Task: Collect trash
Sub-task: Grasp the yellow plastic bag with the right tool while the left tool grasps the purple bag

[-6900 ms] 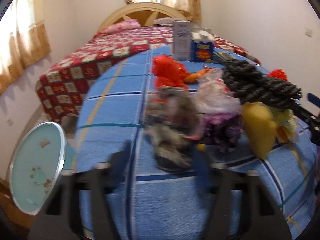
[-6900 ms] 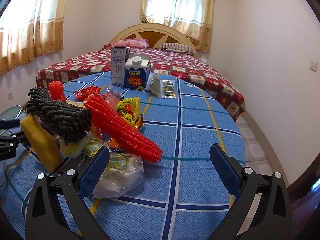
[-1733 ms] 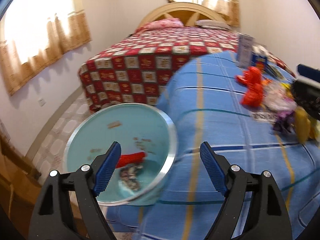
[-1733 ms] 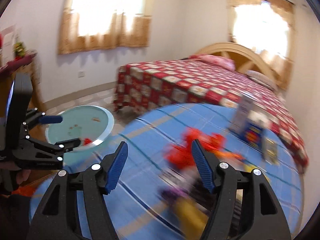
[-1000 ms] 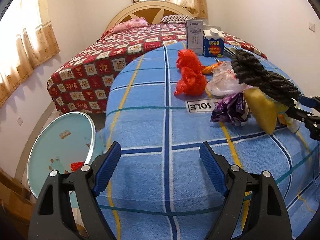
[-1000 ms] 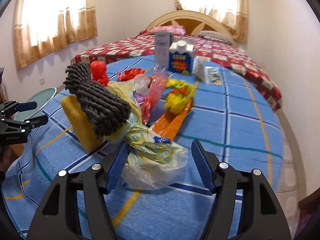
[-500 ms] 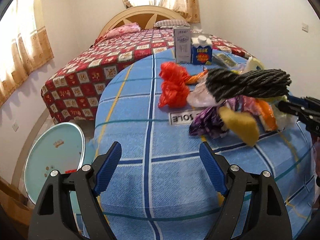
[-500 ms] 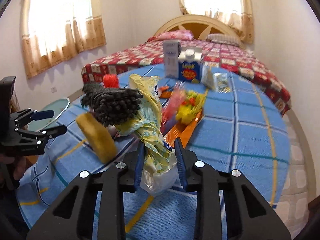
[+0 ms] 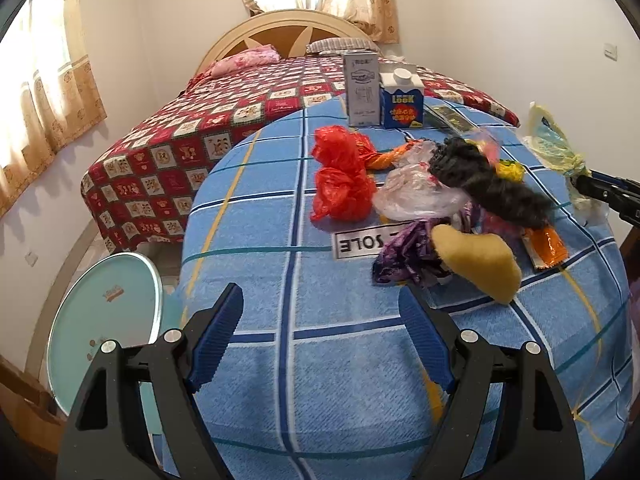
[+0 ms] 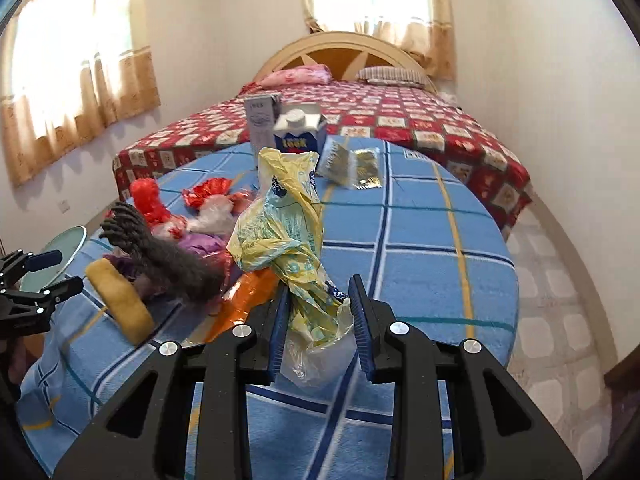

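My right gripper [image 10: 318, 320] is shut on a crumpled yellow plastic bag [image 10: 286, 232] and holds it up above the blue checked tablecloth [image 10: 420, 248]; the bag also shows at the right of the left wrist view [image 9: 554, 148]. My left gripper [image 9: 320, 344] is open and empty over the near table edge. A trash pile lies ahead: red bag [image 9: 340, 176], clear bag [image 9: 416, 192], dark rope bundle [image 9: 492, 184], yellow sponge [image 9: 476, 260], purple wrapper [image 9: 404, 252], orange wrapper [image 9: 546, 246]. A teal bin [image 9: 104, 336] stands on the floor at the left.
A grey carton [image 9: 362, 88] and a blue milk carton [image 9: 402, 100] stand at the table's far edge, with foil packets [image 10: 354, 164] beside them. A bed with a red patterned cover [image 9: 240, 116] lies behind. Tiled floor [image 10: 560, 300] is to the right.
My right gripper has closed on the yellow bag and lifted it out of the pile; the rope bundle and sponge dropped back onto the table. My left gripper swung from the bin toward the table.
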A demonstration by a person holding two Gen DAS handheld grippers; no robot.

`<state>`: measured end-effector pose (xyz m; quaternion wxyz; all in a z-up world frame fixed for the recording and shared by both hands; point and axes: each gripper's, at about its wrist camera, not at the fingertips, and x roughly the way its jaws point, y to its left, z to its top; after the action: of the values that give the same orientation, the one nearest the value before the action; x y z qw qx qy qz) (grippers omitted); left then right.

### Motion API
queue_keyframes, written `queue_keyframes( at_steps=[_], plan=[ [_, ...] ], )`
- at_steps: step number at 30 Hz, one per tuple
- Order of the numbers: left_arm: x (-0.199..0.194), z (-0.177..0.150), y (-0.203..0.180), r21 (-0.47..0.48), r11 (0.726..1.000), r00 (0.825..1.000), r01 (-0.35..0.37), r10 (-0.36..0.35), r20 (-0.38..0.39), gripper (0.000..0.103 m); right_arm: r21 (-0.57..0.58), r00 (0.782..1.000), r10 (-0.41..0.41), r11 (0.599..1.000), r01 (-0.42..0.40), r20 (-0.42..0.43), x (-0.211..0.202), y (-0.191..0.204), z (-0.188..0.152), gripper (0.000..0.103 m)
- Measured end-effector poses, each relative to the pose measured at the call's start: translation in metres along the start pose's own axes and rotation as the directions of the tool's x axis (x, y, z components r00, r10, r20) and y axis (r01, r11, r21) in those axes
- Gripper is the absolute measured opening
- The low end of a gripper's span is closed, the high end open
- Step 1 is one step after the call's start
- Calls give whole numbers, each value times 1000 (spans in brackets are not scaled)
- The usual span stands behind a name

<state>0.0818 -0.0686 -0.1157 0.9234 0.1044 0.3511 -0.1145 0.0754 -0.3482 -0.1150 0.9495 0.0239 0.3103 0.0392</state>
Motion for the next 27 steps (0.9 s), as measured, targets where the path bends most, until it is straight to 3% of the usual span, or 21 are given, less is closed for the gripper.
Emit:
queue_keyframes(
  at_steps=[14,16,17,18,19,22,27],
  plan=[
    [15,12,-36,58,992,993,114,-116,33,71,-29,1000,3,1000,-3,-21,10,11,-6,31],
    [22,13,-39,64,987,988,149,-150,21,55,-31,1000,7,1000,-7,-28,12,12,-7,31],
    [26,14,-41,64,980,982,186,-187,8,37,-32,1000,9,999,-9,-29,12,12,-7,31],
    [30,14,-42,65,976,978,209,-210,-2,12,-38,999,11,999,-13,-29,13,15,-7,31],
    [33,14,-44,69,973,975,220,-219,-19,0,-42,999,12,999,-14,-29,13,16,-8,31],
    [30,15,-45,71,970,973,233,-232,-12,0,-58,1000,16,998,-17,-22,11,22,-9,31],
    [0,17,-35,88,977,978,196,-201,53,0,-59,1000,20,998,-20,-6,7,22,-8,31]
  ],
)
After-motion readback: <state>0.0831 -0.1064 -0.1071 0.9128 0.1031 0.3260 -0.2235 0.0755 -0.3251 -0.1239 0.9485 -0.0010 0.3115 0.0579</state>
